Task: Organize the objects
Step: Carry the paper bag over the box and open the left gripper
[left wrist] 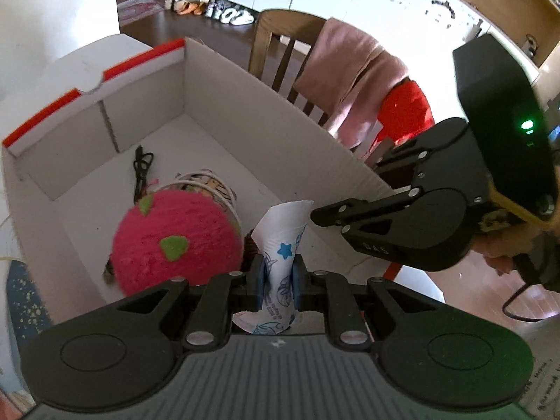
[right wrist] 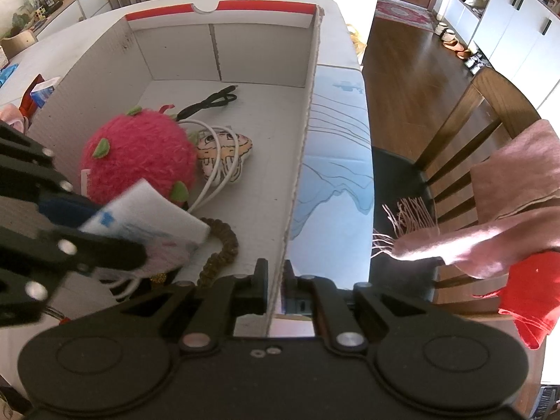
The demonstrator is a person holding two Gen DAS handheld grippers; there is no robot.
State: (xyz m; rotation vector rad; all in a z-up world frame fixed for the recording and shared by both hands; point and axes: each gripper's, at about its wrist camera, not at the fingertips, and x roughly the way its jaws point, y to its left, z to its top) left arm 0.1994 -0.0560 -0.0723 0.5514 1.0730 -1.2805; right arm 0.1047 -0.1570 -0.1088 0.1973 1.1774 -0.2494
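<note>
My left gripper [left wrist: 279, 278] is shut on a white packet with blue star prints [left wrist: 281, 241] and holds it over the near end of the white cardboard box [left wrist: 245, 105]; the packet also shows in the right wrist view [right wrist: 147, 217]. A pink fuzzy ball with green spots [left wrist: 176, 241] lies in the box next to a small printed pillow [right wrist: 224, 150], a white cable [right wrist: 217, 175], a black cable [right wrist: 210, 103] and a braided cord [right wrist: 220, 248]. My right gripper [right wrist: 275, 281] is shut on the box's right wall [right wrist: 301, 161] at its near end.
The box stands on a white table [right wrist: 336, 10] with a blue printed mat [right wrist: 332, 189] beside it. A wooden chair [right wrist: 483, 133] draped with a pink scarf [right wrist: 507, 210] and red cloth [right wrist: 532, 287] stands to the right. Small items lie left of the box [right wrist: 38, 94].
</note>
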